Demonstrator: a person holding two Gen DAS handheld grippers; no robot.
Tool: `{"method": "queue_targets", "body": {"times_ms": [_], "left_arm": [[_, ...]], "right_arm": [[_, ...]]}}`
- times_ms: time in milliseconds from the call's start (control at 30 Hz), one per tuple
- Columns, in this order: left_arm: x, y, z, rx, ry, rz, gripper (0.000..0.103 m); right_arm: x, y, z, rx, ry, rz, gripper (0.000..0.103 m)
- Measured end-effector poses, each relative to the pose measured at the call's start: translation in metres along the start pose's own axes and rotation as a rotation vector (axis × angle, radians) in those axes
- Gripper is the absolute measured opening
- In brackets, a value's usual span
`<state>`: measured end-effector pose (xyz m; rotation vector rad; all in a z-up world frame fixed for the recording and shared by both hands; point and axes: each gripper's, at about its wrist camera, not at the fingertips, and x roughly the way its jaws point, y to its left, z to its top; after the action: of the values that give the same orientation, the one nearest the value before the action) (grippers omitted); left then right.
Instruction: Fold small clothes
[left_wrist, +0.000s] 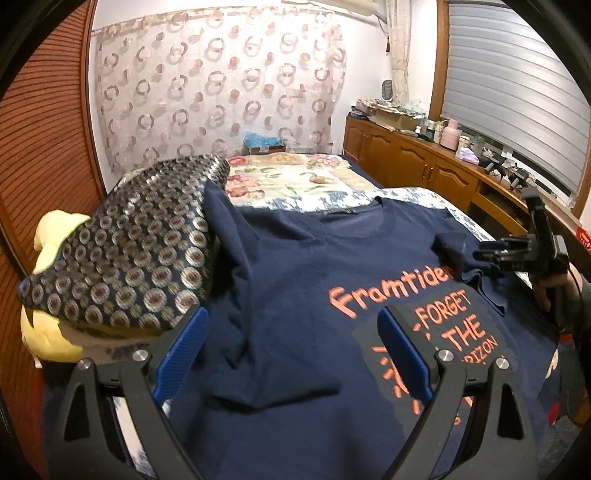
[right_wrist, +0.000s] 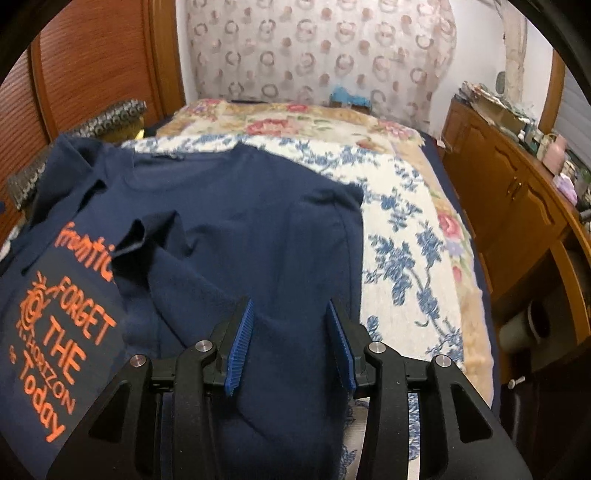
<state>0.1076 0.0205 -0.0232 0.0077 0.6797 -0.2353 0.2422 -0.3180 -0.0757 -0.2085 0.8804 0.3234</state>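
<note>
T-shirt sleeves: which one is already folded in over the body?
The sleeve on the right tongs' side: it lies folded in beside the orange print. The other sleeve still drapes outward against the patterned pillow.

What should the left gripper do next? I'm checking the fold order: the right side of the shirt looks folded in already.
Probably reach for the left sleeve, which drapes up over the patterned pillow, and fold it in. The navy T-shirt has its other side folded over the print, and the left gripper hovers open and empty.
</note>
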Motion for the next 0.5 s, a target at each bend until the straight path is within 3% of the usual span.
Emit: {"method": "queue_targets", "body": {"times_ms": [200, 267, 500], "left_arm": [[0.009, 0.023, 0.024, 0.003, 0.005, 0.003, 0.077], [0.015, 0.031, 0.032, -0.011, 0.014, 0.000, 0.064], [0.052, 0.050, 0.067, -0.043, 0.049, 0.012, 0.053]], "right_arm": [[-0.002, -0.001, -0.003, 0.001, -0.019, -0.005, 0.047], [-0.001, 0.000, -0.002, -0.001, -0.019, -0.009, 0.048], [0.000, 0.002, -0.001, -0.005, -0.020, -0.015, 0.048]]}}
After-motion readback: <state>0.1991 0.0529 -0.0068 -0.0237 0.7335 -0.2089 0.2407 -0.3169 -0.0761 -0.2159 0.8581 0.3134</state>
